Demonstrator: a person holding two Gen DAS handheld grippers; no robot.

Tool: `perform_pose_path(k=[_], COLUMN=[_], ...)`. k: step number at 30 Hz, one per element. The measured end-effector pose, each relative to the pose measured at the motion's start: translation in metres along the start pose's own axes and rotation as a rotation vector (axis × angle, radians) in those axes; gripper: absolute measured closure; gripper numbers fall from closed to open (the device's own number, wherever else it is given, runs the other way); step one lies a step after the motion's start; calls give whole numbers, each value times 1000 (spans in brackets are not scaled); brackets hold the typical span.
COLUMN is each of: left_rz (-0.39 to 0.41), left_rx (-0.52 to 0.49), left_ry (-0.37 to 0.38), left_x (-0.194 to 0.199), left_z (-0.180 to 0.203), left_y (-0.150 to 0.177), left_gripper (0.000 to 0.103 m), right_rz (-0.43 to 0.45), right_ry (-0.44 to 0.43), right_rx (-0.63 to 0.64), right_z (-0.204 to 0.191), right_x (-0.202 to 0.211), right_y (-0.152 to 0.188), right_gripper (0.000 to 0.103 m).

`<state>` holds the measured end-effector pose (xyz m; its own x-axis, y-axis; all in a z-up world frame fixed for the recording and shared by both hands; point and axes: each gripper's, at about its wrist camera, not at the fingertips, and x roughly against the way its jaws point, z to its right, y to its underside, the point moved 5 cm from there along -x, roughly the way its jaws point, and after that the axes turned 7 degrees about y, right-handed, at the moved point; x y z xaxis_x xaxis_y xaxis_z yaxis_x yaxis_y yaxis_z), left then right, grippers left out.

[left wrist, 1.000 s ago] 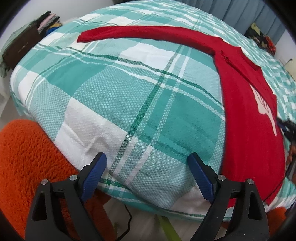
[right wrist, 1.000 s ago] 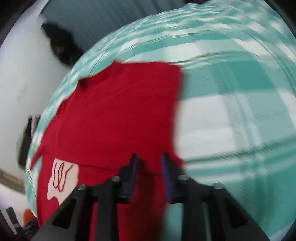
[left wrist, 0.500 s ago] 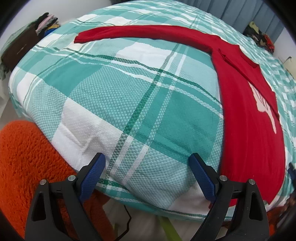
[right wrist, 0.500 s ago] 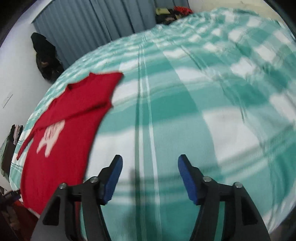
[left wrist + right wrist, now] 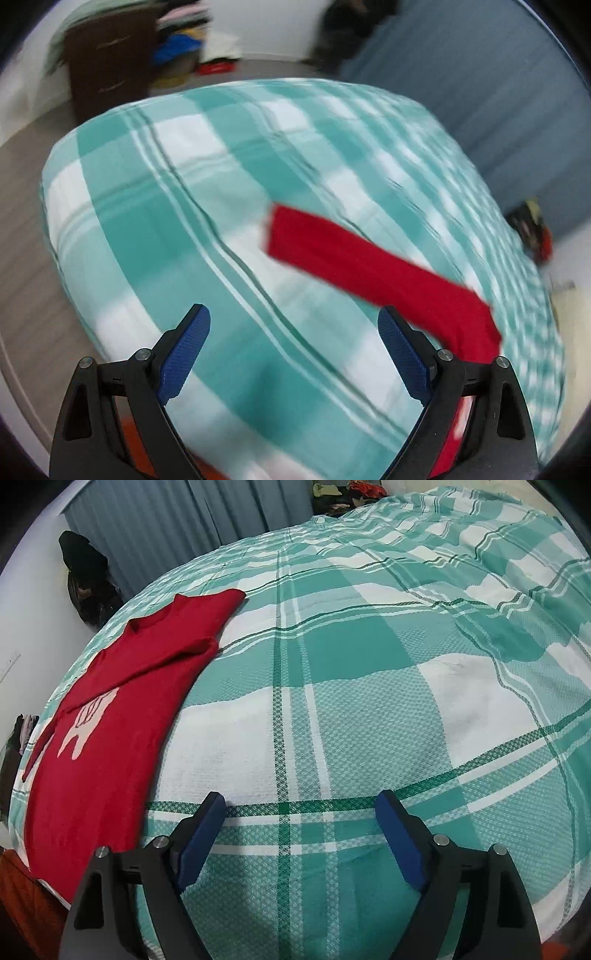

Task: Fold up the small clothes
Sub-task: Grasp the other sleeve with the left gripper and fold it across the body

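Both tools share one build. The left tongs (image 5: 293, 341) have two black plastic arms that flare into broad triangular frames with cut-out windows, each arm ending in a slanted finger faced with a blue pad (image 5: 184, 356) of fine, dimpled texture. Round silver screw heads sit on the black arms, two on each side, at the pivot points. The right tongs (image 5: 300, 821) look the same: black angular arms with triangular openings, silver screws near the joints, and smooth-edged dark blue pads (image 5: 400, 843) on the inner faces.
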<state>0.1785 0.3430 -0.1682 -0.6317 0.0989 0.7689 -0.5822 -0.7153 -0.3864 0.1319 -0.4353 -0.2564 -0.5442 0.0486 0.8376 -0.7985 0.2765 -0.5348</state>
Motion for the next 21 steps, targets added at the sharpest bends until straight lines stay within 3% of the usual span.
perform_pose_path(k=[6,10,11,14,15,18,21], left_rz=[-120,-165,-165,-171,-161,-90,-15], left_rx=[-51,-25,-22,-40,-58,-184,-397], left_ry=[-55,-69,-82,-86,-97,-66,23], left_x=[-65,-102,-108,-116,-113,-86,-42], left_z=[-13,-9,-8,2,8,66,166], left_y=[-29,-31,-31,-32,-36,-48,-45], left_gripper=[37,40,46,99,100,100,100], right_rz=[4,4,4,8,10,11,15], right_ry=[34,58,61,67,67,67,66], right_rx=[32,45,46,50,50,50,49], right_z=[-6,-9,-9,-10,-10,-10,-10], right_x=[-4,-7,-7,-8,-8,-8,-9], right_y=[0,0,0,0,0,0,-1], right_gripper=[14,11,10,9,9,9,6])
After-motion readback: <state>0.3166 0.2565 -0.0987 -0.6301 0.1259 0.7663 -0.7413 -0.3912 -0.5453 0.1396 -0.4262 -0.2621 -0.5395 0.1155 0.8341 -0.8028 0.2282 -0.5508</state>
